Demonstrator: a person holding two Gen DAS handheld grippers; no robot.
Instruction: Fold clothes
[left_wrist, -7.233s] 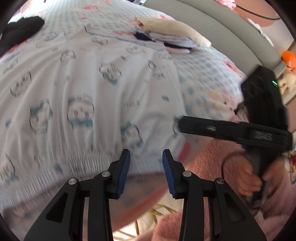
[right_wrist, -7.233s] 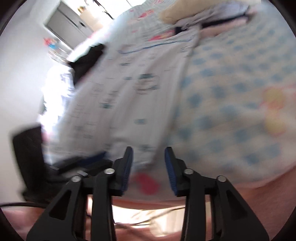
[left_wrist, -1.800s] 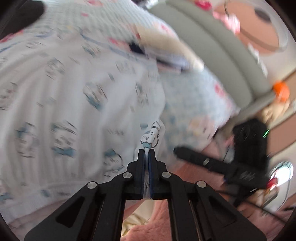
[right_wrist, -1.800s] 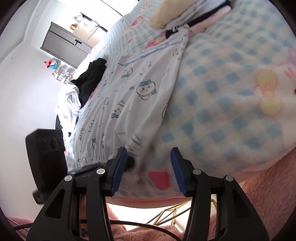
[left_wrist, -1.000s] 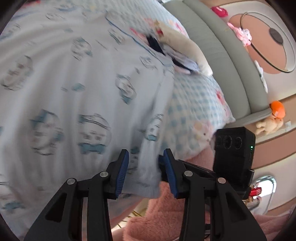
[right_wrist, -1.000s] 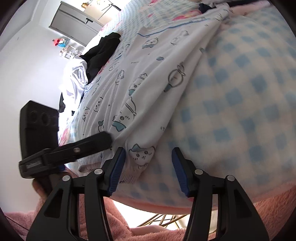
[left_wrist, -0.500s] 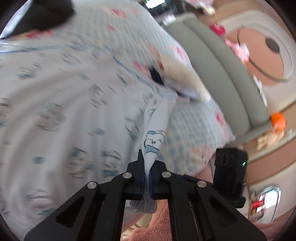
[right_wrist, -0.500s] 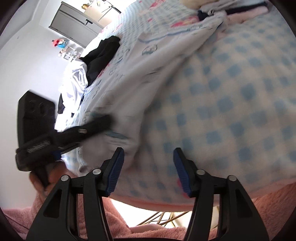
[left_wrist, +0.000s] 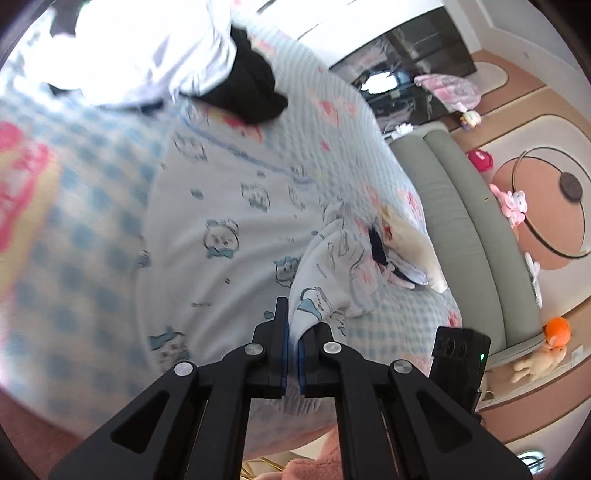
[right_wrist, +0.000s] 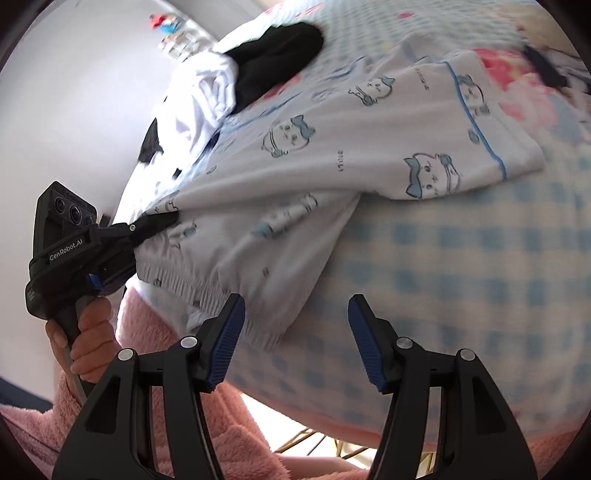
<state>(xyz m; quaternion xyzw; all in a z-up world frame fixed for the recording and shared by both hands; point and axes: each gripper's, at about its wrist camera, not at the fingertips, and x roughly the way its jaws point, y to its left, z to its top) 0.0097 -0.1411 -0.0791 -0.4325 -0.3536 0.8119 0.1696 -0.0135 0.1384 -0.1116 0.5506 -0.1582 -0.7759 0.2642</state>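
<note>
On bed, left gripper (left_wrist: 291, 328) pinches pajamas (left_wrist: 229, 236).

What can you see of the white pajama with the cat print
The pajama is soft white cloth printed with blue-bowed cat faces, with blue piping along one edge and a gathered elastic hem near the bed's edge. It lies spread on the checked blanket, one side lifted and partly folded over. The left gripper is shut on its edge; the right gripper hangs open beside the hem.
</note>
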